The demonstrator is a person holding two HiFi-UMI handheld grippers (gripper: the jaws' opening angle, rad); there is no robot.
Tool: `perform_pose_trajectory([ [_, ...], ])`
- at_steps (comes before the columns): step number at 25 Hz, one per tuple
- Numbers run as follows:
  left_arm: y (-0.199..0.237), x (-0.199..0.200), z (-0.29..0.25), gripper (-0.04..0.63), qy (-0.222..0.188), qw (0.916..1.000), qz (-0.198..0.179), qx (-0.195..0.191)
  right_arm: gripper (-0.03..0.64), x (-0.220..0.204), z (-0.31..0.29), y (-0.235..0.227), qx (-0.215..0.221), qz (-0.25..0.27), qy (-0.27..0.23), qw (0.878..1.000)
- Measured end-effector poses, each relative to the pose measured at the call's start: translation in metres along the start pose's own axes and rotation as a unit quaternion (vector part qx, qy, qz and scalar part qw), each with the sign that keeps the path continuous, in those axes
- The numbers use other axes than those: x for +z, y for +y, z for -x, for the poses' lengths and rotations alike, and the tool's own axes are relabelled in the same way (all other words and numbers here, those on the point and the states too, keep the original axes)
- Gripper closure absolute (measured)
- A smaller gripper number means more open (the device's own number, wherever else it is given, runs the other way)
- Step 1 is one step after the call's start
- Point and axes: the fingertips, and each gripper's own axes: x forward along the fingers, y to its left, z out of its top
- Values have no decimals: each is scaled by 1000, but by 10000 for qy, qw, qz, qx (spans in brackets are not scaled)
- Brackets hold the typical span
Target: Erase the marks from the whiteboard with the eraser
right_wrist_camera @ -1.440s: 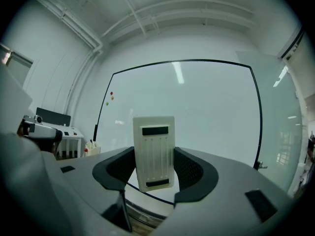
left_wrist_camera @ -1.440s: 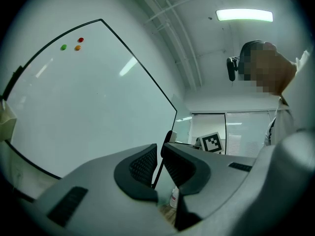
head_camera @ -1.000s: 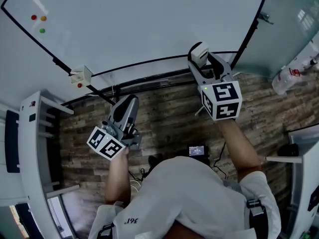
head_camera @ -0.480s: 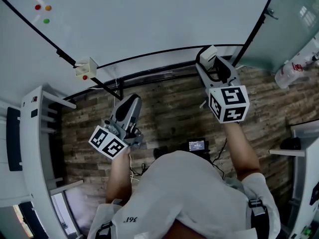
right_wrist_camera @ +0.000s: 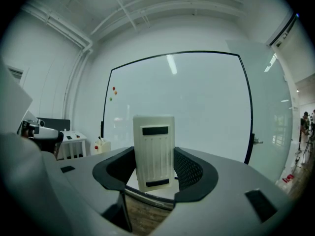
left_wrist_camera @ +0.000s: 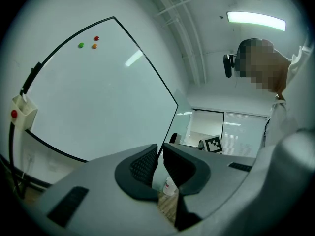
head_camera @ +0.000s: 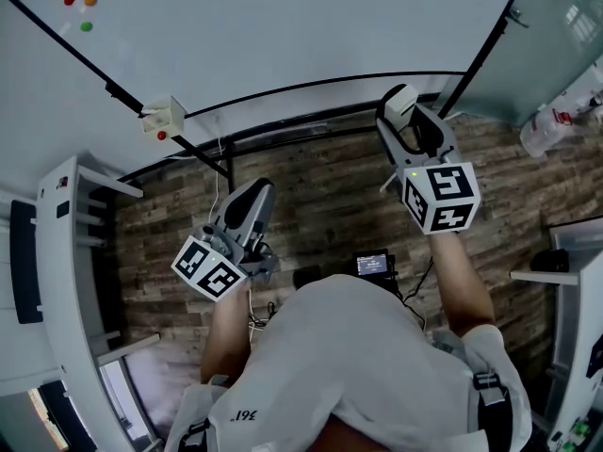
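White ribbed plastic, the eraser (right_wrist_camera: 154, 151), was gripped by the right tongs (right_wrist_camera: 155, 170). Its long axis was set upright along the jaws, and its free end was pointed at the whiteboard (right_wrist_camera: 197, 102), from which it was held apart. Its two dark slots were shown only in the right gripper view; in the head view just its top end was seen. The left tongs (left_wrist_camera: 158, 162) were closed to a thin slit with nothing between, held over the plank floor (head_camera: 320, 186). Farther off, a small box (head_camera: 162, 118) was hung at the board's lower left corner. Three magnets (head_camera: 79, 9) were clustered near its upper left. Wide bare surface was left between them and the black right edge.
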Motion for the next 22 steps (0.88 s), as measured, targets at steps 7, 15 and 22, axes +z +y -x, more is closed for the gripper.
perform_pose_trajectory([
  [7,2,-8,4,554,101,9999,121,-6,357,-4,4,10,60,-81,45,9999],
  [15,5,-23,4,555,298,9994,193,23,357,-26,3,26,167,-167,282,9993],
  [22,2,-38,3,555,441,9985,315,-12,357,-48,7,37,250,-191,525,9981],
])
